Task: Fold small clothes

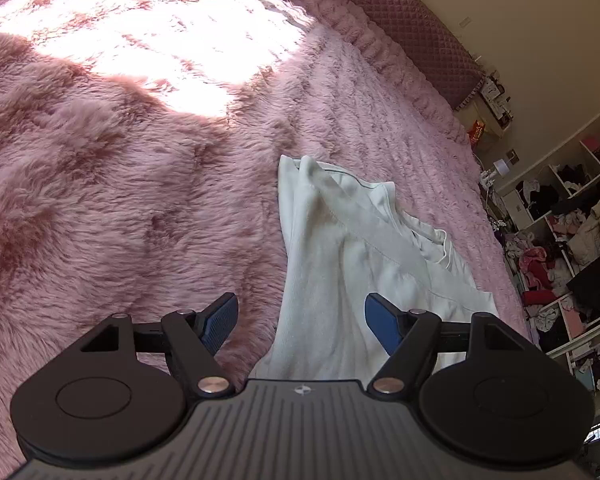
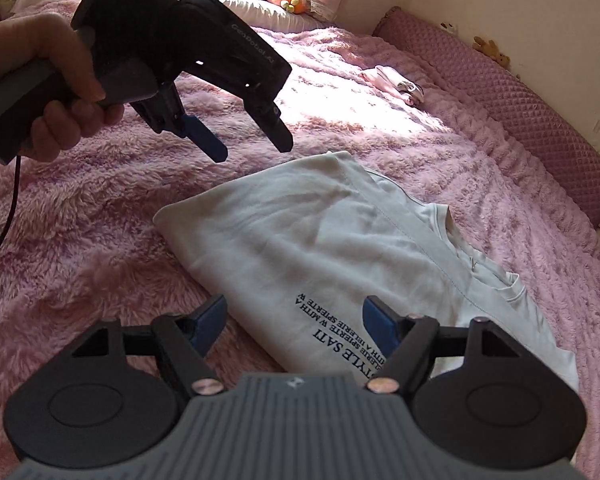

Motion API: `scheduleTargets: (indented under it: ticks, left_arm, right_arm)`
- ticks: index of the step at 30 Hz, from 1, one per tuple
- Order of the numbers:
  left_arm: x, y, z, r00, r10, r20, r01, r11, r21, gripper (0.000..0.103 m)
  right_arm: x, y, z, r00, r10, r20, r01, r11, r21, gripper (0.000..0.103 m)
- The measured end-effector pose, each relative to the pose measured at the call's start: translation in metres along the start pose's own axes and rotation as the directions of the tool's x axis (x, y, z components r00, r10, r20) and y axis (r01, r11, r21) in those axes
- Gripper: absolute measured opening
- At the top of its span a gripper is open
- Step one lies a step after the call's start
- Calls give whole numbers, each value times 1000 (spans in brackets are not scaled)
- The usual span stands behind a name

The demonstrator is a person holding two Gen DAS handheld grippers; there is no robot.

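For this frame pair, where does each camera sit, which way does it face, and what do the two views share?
Left wrist: sits on the left hand-held gripper, looking down along its open fingers at the white T-shirt on the pink fluffy blanket; no hand shows.
Right wrist: sits on the right hand-held gripper, facing the shirt's printed end; the person's left hand shows, holding the other gripper above the blanket.
Shared: the shirt, the blanket, the quilted bolster.
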State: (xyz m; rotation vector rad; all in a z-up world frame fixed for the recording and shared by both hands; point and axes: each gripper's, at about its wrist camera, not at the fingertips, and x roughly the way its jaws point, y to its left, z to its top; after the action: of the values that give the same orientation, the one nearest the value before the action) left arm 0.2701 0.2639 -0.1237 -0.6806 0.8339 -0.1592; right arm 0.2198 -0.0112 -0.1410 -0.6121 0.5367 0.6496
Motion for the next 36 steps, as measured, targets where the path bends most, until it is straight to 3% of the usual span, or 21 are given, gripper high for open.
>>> scheduleTargets:
  ticks: [5,12,18,28,36]
  left_arm:
    - [36,18,10,994,-74,-77,69,996,-65,84]
    - [65,26,30,987,-141,-83,131,984,-120,84]
    - [83,28,51,979,-171,-111,154,978,-143,84]
    - [117,15,81,982,-141,-122,126,985,-118,87]
    - [124,24,89,976,-170,-138,140,968,-206,89]
  right_arm:
    - [15,43,3,997,-74,26,78,981,-177,71]
    - [38,84,8,985,-137,103,163,929,-333,70]
    - [56,99,26,974,-165,154,211,908,-361,71]
    - [86,94,46,962,-209,176,260,902,-346,72]
    - [91,88,49,956,-226,189,280,896,-344,72]
